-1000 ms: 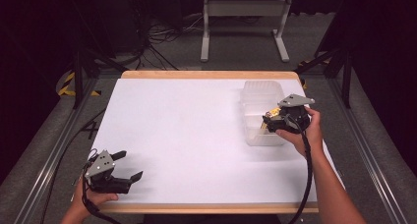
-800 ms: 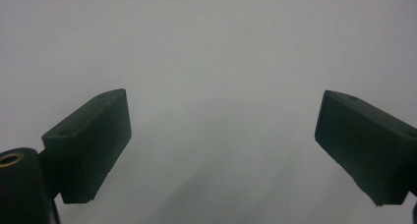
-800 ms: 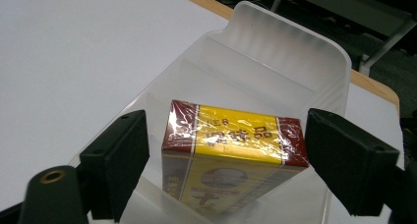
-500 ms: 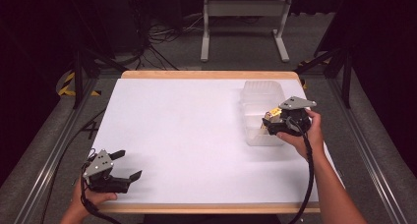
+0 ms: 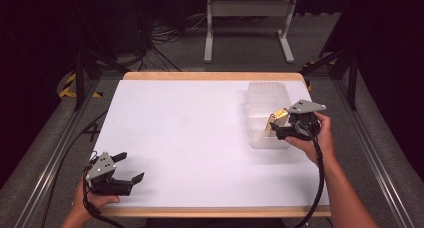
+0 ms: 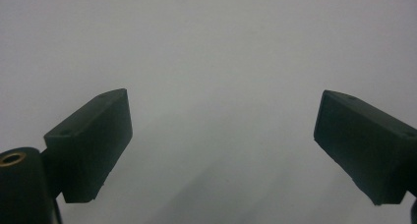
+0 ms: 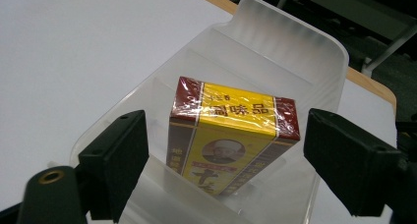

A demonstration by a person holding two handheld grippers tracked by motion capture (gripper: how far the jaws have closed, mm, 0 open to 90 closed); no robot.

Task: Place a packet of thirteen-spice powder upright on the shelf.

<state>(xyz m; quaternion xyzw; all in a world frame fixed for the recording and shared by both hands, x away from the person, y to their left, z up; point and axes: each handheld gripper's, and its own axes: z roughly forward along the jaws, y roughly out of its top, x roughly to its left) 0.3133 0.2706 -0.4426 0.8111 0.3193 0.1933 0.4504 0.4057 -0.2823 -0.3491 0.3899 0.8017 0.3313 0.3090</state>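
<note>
A yellow and dark-red box (image 7: 231, 130) wrapped in film stands tilted inside a clear plastic bin (image 7: 295, 32) at the table's right side. My right gripper (image 7: 226, 155) straddles the box, open, with a gap between each jaw and the box. From above, the box (image 5: 278, 120) shows in the near half of the bin (image 5: 267, 86), with the right gripper (image 5: 278, 126) at the bin's right wall. Near the table's front left corner my left gripper (image 5: 131, 166) rests open. In its own view the left gripper (image 6: 221, 150) has only white tabletop between its jaws.
The white table (image 5: 190, 133) has a wooden edge along the back. Dark floor with cables and a grey metal stand (image 5: 247, 18) lies beyond the table. Metal rails run along both sides.
My right gripper has drifted slightly to the right, staying around the box in the bin. The left gripper has not moved.
</note>
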